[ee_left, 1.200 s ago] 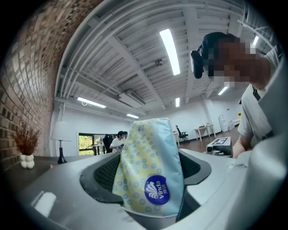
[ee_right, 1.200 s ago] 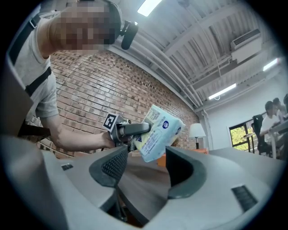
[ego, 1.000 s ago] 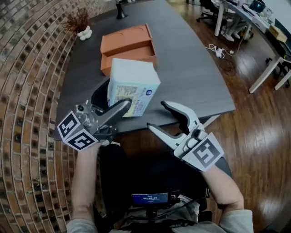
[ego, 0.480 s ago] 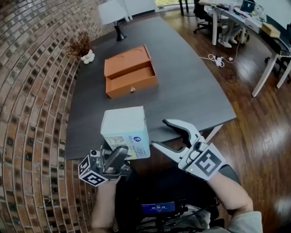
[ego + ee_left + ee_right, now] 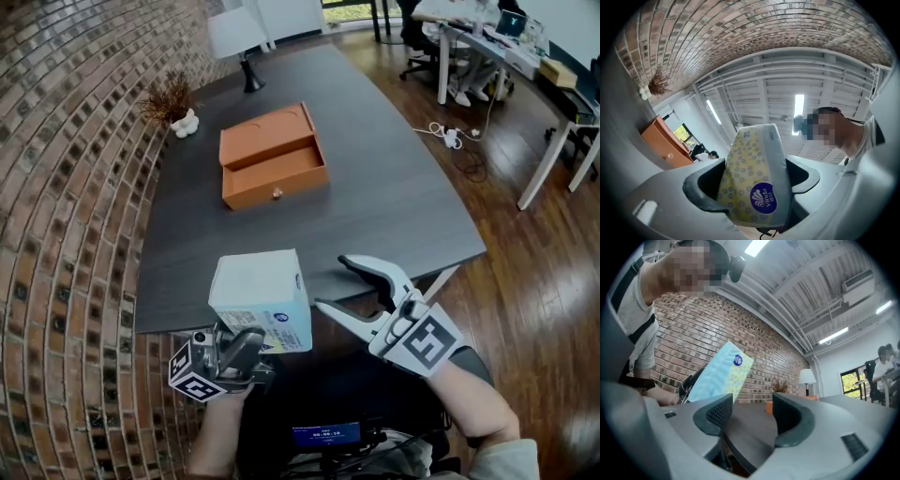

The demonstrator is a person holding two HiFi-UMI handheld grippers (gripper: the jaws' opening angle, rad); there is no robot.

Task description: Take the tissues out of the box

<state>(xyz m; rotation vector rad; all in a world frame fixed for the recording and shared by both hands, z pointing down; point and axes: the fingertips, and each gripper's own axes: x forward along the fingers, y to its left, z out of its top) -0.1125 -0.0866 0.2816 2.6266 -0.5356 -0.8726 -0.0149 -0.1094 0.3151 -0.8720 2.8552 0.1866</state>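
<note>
Blue Vinda label on tissue pack

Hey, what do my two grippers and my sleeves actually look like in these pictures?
The left gripper and right gripper are light grey plastic with curved dark grey jaw pads, ribbed on the inner face. Each carries a white marker cube printed with black squares. A pale sleeve shows on the right arm only.

The tissue pack, clamped in the left gripper, is now drawn back to the table's near edge. It no longer overlaps the orange box. The left gripper sits lower, closer to the person.
</note>
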